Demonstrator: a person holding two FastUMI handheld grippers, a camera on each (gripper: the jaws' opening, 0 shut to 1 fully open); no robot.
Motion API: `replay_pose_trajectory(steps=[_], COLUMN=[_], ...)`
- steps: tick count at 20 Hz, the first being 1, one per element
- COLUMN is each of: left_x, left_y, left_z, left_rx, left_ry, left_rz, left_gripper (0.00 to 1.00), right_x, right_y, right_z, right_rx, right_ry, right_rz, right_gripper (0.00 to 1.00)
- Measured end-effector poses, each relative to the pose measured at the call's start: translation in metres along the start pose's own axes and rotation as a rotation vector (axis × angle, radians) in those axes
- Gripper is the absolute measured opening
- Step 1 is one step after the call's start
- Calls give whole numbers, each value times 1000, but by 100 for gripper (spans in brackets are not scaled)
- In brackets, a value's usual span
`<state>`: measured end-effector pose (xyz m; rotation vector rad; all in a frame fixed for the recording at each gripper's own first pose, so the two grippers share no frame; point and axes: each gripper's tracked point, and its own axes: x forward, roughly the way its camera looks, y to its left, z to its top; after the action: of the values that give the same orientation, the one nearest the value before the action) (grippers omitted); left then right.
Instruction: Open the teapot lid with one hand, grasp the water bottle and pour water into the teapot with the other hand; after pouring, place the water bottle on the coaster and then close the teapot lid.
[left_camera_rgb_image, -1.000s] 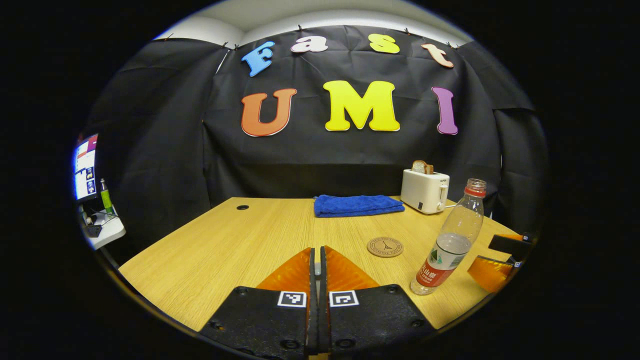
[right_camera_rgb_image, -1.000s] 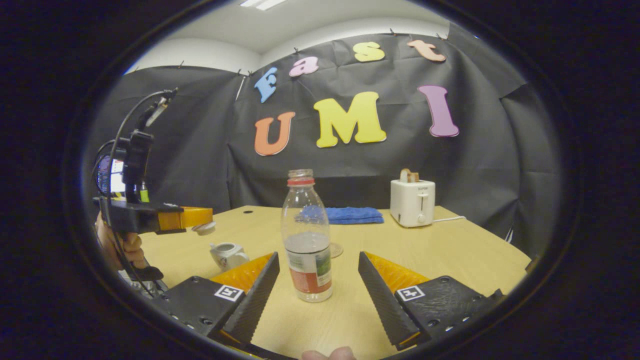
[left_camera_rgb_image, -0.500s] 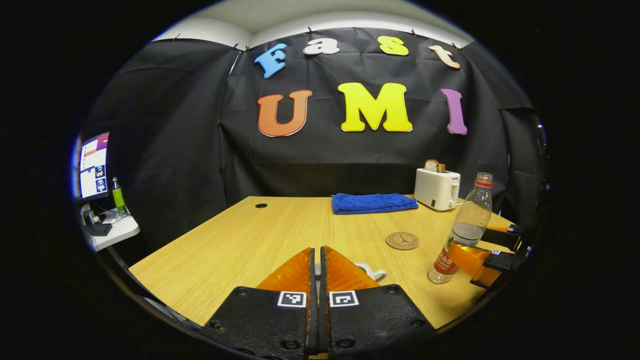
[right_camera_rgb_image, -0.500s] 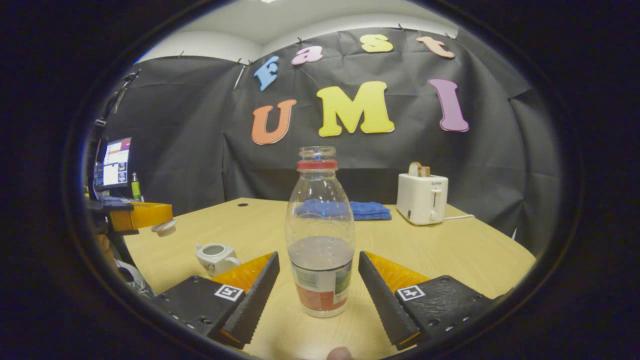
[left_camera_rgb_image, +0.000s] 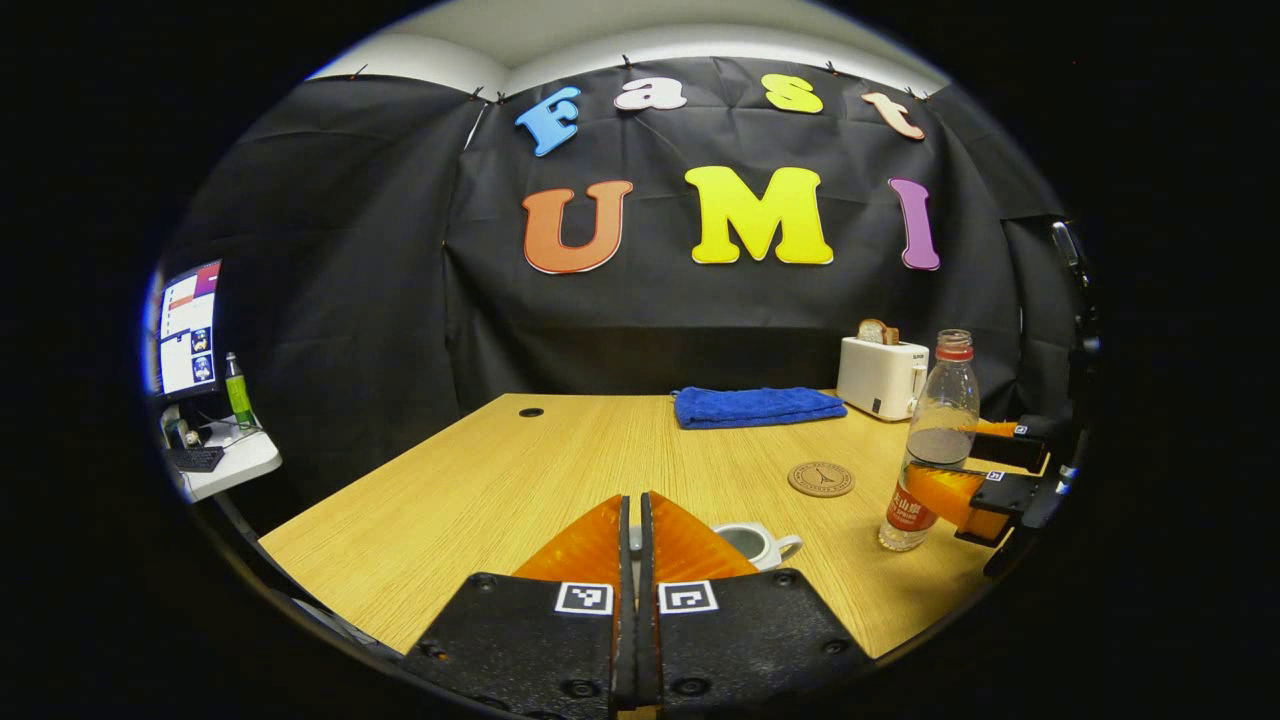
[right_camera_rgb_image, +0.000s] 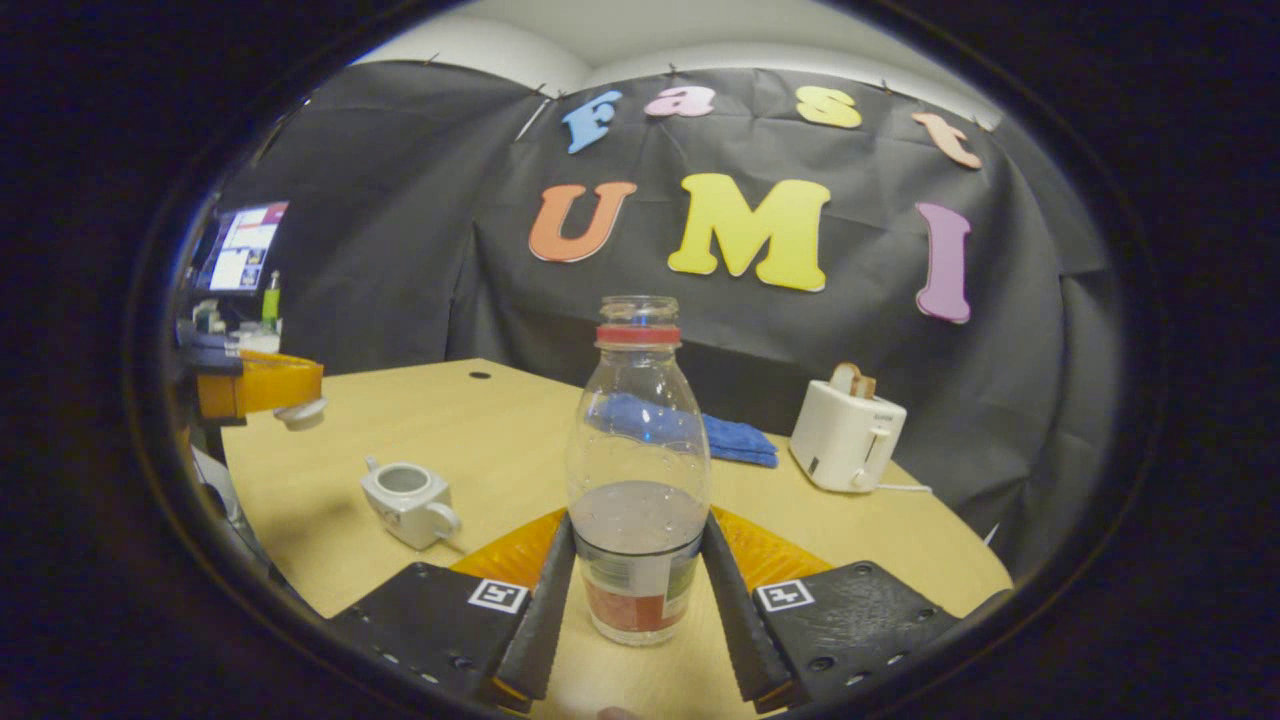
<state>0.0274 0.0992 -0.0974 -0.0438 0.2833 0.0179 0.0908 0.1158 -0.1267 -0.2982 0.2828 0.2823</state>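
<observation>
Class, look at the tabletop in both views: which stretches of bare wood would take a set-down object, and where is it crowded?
Bare wood runs from the cable hole across the table's left half to the near edge, and between the blue towel and teapot. The right side is crowded: coaster, water bottle, right gripper and toaster.

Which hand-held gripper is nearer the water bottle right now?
Right. The right hand-held gripper has its fingers pressed on both sides of the water bottle. The left hand-held gripper holds the teapot lid above the table, beyond the open teapot.
</observation>
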Motion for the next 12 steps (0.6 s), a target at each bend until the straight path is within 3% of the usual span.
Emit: replay_pose_trajectory(steps=[7,12], left_x=[4,5], left_y=[13,29], left_z=[3,1], left_rx=[-10,-36], left_ry=[-15,-13], left_rz=[-9,-3], left_gripper=[2,2], right_x=[29,51], right_y=[4,23], right_z=[4,6], right_rx=[-547,-834], right_ry=[33,0], right_rz=[-55,-73], right_gripper=[68,68])
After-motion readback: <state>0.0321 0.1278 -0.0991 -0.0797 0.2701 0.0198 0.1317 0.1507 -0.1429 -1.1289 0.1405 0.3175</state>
